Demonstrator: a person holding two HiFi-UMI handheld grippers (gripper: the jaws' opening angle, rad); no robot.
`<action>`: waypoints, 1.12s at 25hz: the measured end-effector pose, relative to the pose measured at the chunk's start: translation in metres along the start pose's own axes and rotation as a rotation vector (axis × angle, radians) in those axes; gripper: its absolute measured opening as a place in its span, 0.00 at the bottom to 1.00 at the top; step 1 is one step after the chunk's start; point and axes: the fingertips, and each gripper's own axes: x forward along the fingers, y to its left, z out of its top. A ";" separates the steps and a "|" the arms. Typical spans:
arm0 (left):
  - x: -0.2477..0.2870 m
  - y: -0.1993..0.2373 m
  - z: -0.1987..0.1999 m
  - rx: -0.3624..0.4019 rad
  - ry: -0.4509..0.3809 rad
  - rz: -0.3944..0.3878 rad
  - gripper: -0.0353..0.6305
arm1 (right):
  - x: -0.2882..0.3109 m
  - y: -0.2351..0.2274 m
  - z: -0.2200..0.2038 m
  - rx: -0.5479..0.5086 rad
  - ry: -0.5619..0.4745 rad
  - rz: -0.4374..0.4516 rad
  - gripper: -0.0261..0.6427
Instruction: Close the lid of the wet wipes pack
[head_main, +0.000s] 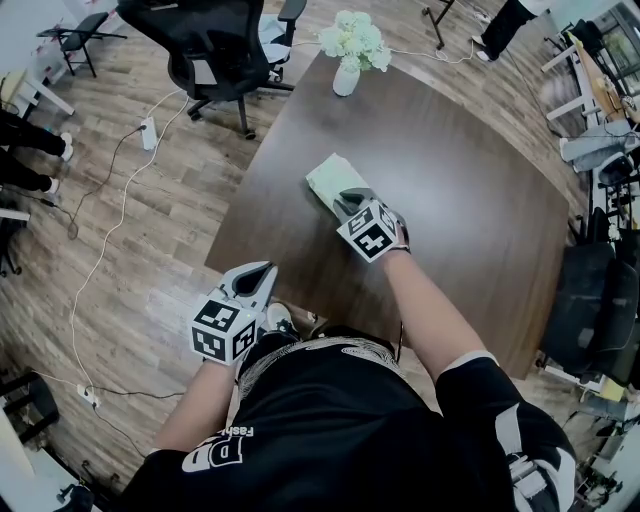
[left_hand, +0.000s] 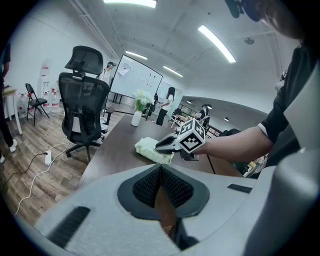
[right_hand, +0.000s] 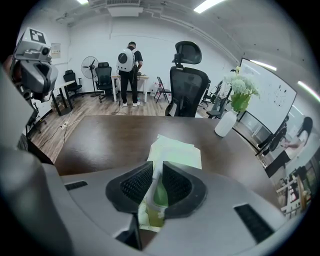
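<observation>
Right tool (right_hand: 156, 169) is set narrow, with its ribbed black pads a little apart. The pale edge of the lid (right_hand: 152, 187) stands between them with a sliver of gap, so it isn't clamped. It's nosed down onto the near end of the wet wipes pack (head_main: 328, 177), which runs off toward 11 o'clock from it. The pack is a soft, pale green pouch of crinkly film, lying flat on the table (head_main: 460, 230), just in from its 9 o'clock edge. There's loads of bare dark wood-grain top out toward 3 o'clock, and the table corners are rounded. The white vase of flowers (head_main: 350, 58) sits at 12 o'clock by the far edge. Left tool (head_main: 255, 278) is shut with nothing in it, hanging at 7 o'clock off the table over the plank floor (head_main: 150, 230).
</observation>
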 end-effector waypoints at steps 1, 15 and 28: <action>0.000 0.000 0.000 0.000 0.000 0.000 0.08 | 0.000 0.000 0.000 -0.001 0.001 0.000 0.13; -0.005 -0.004 -0.003 0.003 -0.008 -0.006 0.08 | -0.001 -0.001 0.000 0.042 -0.007 0.005 0.14; -0.023 -0.020 0.005 0.057 -0.052 -0.054 0.08 | -0.075 0.030 0.034 0.177 -0.218 -0.037 0.13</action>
